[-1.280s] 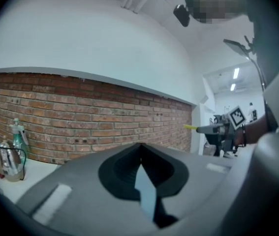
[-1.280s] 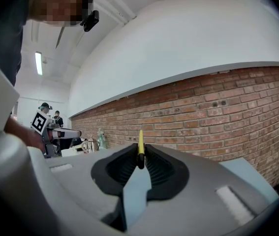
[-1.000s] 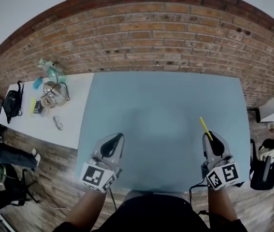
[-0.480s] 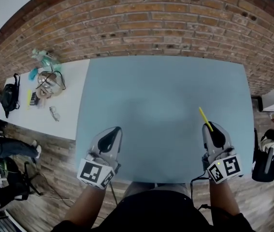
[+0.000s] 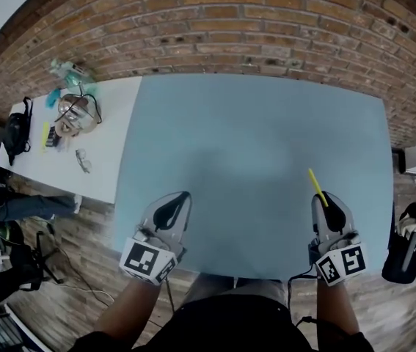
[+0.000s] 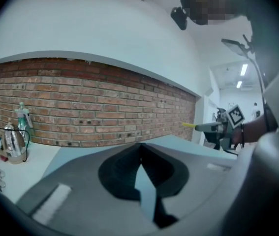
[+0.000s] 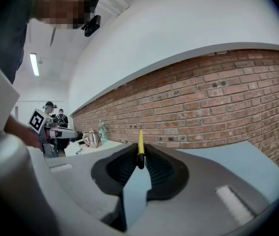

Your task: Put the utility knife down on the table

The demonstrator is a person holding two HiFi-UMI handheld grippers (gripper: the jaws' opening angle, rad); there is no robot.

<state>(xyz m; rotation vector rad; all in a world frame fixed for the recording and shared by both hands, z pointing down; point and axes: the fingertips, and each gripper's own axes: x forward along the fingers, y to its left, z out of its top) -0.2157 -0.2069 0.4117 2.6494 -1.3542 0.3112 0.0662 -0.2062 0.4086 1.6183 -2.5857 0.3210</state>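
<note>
Knife (image 5: 316,186) juts yellow from the right gripper (image 5: 323,201) in the head view, over the worktop's (image 5: 252,130) near right part; the left gripper (image 5: 181,196) hovers well apart. Left gripper view: jaws together, nothing between them. Right gripper view: jaws clamp the knife's end. The set-down seems in hand; next comes lowering until the knife rests, then letting go.

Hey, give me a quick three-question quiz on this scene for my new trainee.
1. True or false: the right gripper grips the yellow utility knife.
2. The left gripper is: A) shut and empty; B) shut on a pen; C) wide open.
3. Fill in: behind the table stands a ____ wall.
Key: 1 true; 2 A; 3 brick.
</note>
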